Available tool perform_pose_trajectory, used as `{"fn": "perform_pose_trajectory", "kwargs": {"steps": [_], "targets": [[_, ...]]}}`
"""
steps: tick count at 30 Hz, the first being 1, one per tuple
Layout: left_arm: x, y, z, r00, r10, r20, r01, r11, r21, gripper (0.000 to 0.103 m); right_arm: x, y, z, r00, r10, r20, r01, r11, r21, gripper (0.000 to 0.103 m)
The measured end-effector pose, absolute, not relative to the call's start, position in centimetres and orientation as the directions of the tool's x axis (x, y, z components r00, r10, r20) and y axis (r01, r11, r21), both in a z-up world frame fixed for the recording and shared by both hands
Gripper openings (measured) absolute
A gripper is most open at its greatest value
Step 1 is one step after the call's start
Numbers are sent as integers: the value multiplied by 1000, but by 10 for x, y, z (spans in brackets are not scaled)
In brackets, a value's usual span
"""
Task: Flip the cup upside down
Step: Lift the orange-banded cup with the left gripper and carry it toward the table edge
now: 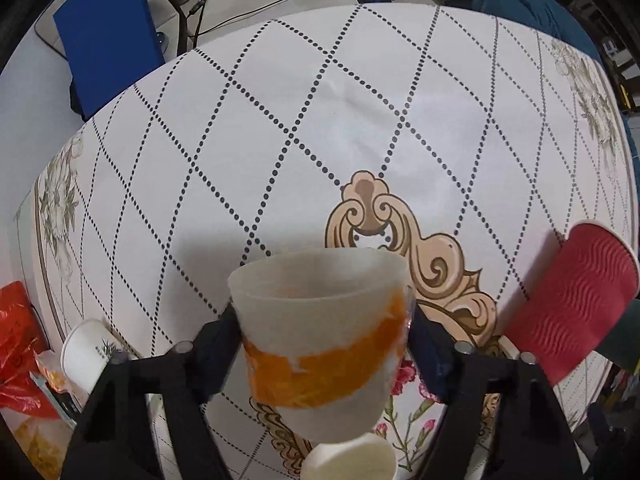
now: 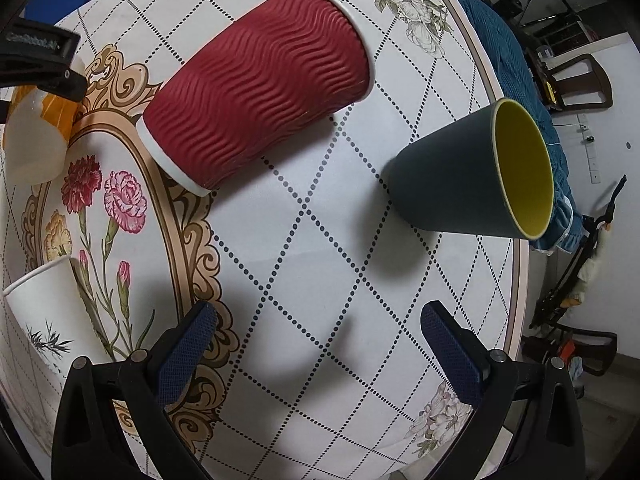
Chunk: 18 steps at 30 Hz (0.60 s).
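My left gripper [image 1: 322, 320] is shut on a translucent white cup with an orange band [image 1: 320, 344], held above the table with its open mouth facing away from me. The cup and the left gripper also show at the left edge of the right wrist view [image 2: 36, 136]. My right gripper [image 2: 316, 336] is open and empty above the tablecloth [image 2: 320, 240]. A red ribbed paper cup [image 2: 260, 84] stands upright ahead of it, also in the left wrist view [image 1: 576, 304]. A dark grey cup with a yellow inside [image 2: 476, 172] stands upright at the right.
A white paper cup with a plant print [image 2: 40, 320] stands at the left, and one shows in the left wrist view [image 1: 86, 354]. Another white cup rim [image 1: 352, 460] is below the held cup. A red plastic bag [image 1: 16, 344] lies at the left edge. A blue board [image 1: 108, 32] is behind the table.
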State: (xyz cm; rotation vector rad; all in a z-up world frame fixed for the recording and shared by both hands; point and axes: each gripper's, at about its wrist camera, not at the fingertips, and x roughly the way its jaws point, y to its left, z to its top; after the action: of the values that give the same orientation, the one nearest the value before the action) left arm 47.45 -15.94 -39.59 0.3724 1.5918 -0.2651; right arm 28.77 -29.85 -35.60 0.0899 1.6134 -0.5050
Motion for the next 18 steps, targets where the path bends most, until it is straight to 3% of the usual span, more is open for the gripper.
{"fn": "perform_pose_trajectory", "kwargs": {"steps": [18], "targets": [[455, -143, -354, 51, 63, -997, 407, 910, 79, 71, 279, -295, -343, -93, -235, -967, 358, 899, -253, 103]]}}
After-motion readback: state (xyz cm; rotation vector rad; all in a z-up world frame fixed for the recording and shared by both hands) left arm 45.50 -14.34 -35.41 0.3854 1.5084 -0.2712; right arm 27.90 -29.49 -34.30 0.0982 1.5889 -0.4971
